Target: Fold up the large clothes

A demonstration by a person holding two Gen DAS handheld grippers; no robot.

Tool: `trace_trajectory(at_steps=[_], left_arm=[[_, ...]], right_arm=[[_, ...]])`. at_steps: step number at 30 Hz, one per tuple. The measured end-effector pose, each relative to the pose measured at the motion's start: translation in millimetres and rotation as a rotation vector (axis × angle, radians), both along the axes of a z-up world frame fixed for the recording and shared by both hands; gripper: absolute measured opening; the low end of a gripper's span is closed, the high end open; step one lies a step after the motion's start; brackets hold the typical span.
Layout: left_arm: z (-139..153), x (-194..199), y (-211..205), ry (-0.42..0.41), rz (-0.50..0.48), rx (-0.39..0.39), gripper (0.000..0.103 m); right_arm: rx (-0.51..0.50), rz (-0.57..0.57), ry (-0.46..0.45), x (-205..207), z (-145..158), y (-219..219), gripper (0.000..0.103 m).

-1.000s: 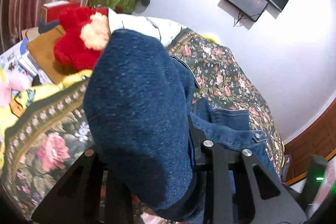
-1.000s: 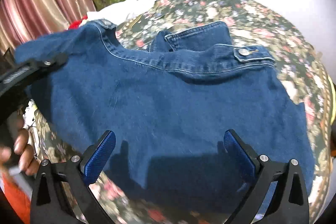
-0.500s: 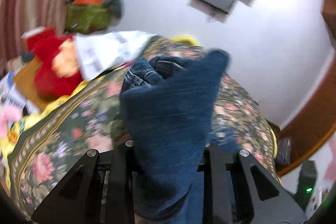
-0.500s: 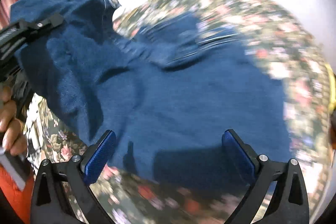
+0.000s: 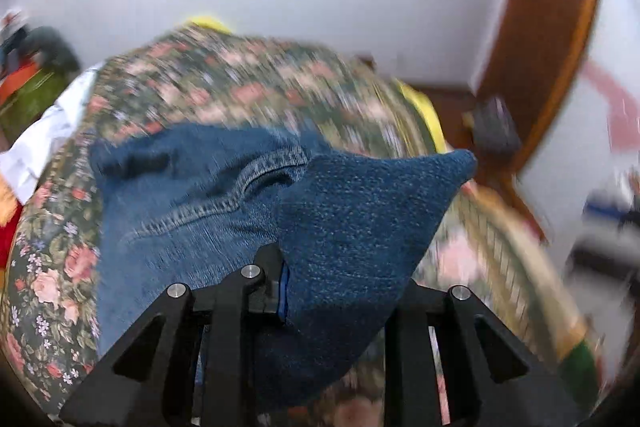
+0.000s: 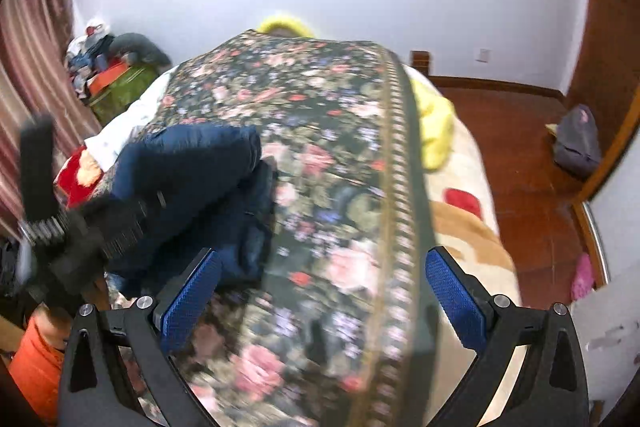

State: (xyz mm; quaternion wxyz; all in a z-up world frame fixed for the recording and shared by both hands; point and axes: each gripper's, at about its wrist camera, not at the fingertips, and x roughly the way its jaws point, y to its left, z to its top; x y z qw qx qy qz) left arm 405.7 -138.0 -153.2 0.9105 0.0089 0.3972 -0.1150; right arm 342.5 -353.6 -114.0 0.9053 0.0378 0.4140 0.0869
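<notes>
Meanwhile, on a wide bed spread with a dark floral quilt (image 6: 320,155), the folding of a dark blue denim jacket (image 6: 192,179) is mid-course, the garment bunched in a thick heap on the quilt's left half, near the person. Beyond it, at the bed's far left edge, lie a white cloth (image 6: 120,131) and a red plush toy (image 6: 76,175); a yellow blanket (image 6: 434,123) spills over the quilt's right border.

Seen from the left wrist, the denim jacket (image 5: 192,211) runs away from the camera toward the left, its stitched seam slanting up and to the right, while one raised flap covers the space between the fingers of the left gripper (image 5: 320,291). That gripper is pinching this flap of denim, its jaws drawn together on the cloth.

Across the bed, the right gripper (image 6: 320,291) hovers over bare quilt with its blue-padded fingers (image 6: 188,299) spread wide, holding nothing. The jacket lies up and to the left of it, just beyond its left finger, so the left hand is plainly the nearer one. Judging by this layout, the coming move turns on carrying the pinched flap rightward, across the heap's long axis, with the free right gripper reaching left to steady or flatten the cloth.
</notes>
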Motion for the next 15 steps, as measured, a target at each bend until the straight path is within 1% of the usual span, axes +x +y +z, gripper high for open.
trace_trajectory(at_steps=[1, 3, 5, 6, 7, 8, 9, 10, 11, 12, 13, 15], left_arm=[[-8.3, -4.0, -4.4, 0.024, -0.031, 0.039, 0.021], [-14.1, -10.0, -7.2, 0.034, -0.065, 0.083, 0.021], [-12.2, -12.8, -7.3, 0.051, -0.091, 0.092, 0.024], [-12.8, -11.7, -7.6, 0.072, -0.100, 0.082, 0.027], [-10.6, -10.9, -4.6, 0.088, -0.102, 0.068, 0.029], [-7.8, -10.8, -1.7, 0.103, -0.103, 0.054, 0.036], [-3.9, -12.4, 1.4, 0.124, -0.111, 0.030, 0.045], [-0.8, -14.8, 4.1, 0.139, -0.123, 0.005, 0.050], [5.4, -21.0, 7.1, 0.153, -0.140, -0.038, 0.059], [12.8, -26.6, 10.9, 0.162, -0.152, -0.087, 0.065], [21.3, -32.7, 18.5, 0.165, -0.154, -0.137, 0.067], [35.4, -37.9, 31.1, 0.159, -0.131, -0.178, 0.069]], right_arm=[[0.001, -0.008, 0.002, -5.1, -0.8, -6.3, 0.102], [0.007, -0.018, 0.008, -9.9, -4.1, -16.0, 0.102], [0.023, -0.021, 0.019, -13.4, -7.0, -20.4, 0.102], [0.031, -0.022, 0.023, -14.1, -7.9, -20.9, 0.102], [0.039, -0.022, 0.025, -15.0, -8.9, -20.8, 0.102], [0.049, -0.020, 0.028, -16.5, -8.4, -20.2, 0.102], [0.059, -0.015, 0.028, -17.7, -7.2, -19.2, 0.102], [0.066, -0.009, 0.027, -19.2, -5.8, -17.5, 0.102], [0.075, 0.002, 0.025, -20.4, -3.0, -13.8, 0.102], [0.078, 0.012, 0.022, -20.1, -1.3, -10.8, 0.102], [0.076, 0.028, 0.016, -19.5, 2.3, -5.2, 0.102], [0.070, 0.048, 0.001, -18.5, 9.1, 6.0, 0.102]])
